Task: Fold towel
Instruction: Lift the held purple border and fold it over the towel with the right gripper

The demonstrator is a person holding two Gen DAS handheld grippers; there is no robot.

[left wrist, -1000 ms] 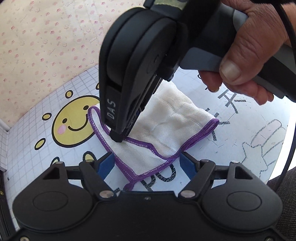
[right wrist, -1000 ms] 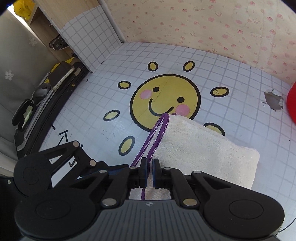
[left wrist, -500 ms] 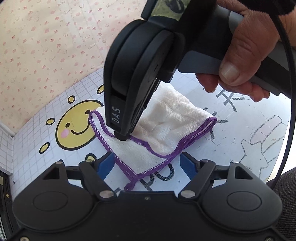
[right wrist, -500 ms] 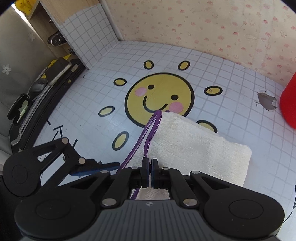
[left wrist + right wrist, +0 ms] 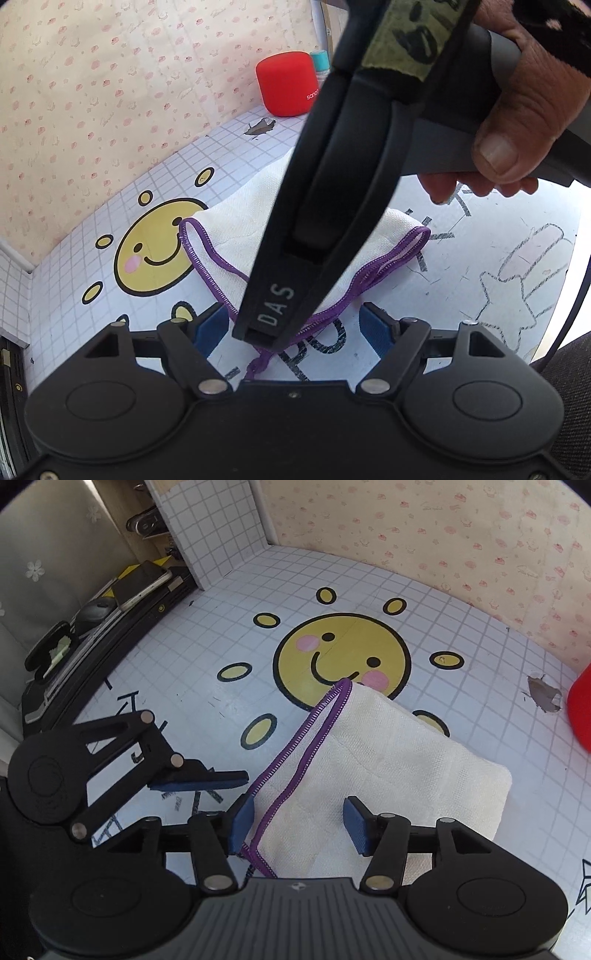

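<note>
A folded white towel with a purple hem (image 5: 388,760) lies flat on the sun-face mat (image 5: 341,661). My right gripper (image 5: 299,825) hovers over the towel's near hemmed corner. Its jaws are opening, and the corner lies loose between the blue pads (image 5: 356,827), which do not press on it. In the left wrist view the right gripper's black body (image 5: 280,306) points down at the towel (image 5: 236,229), held by a hand (image 5: 509,122). My left gripper (image 5: 293,326) is open just short of the same corner, holding nothing; one of its fingers (image 5: 207,779) shows beside the towel.
A red cylinder (image 5: 286,85) stands at the far wall with a small teal-capped bottle (image 5: 319,66) behind it. The mat has a torn hole (image 5: 543,694). A tiled partition (image 5: 207,528) and a ledge with dark devices (image 5: 110,602) border the left side.
The right gripper's jaws went from shut on the purple hem to parted, letting the corner go. It rolled and shifted closer to the left gripper. The left gripper stayed open and still.
</note>
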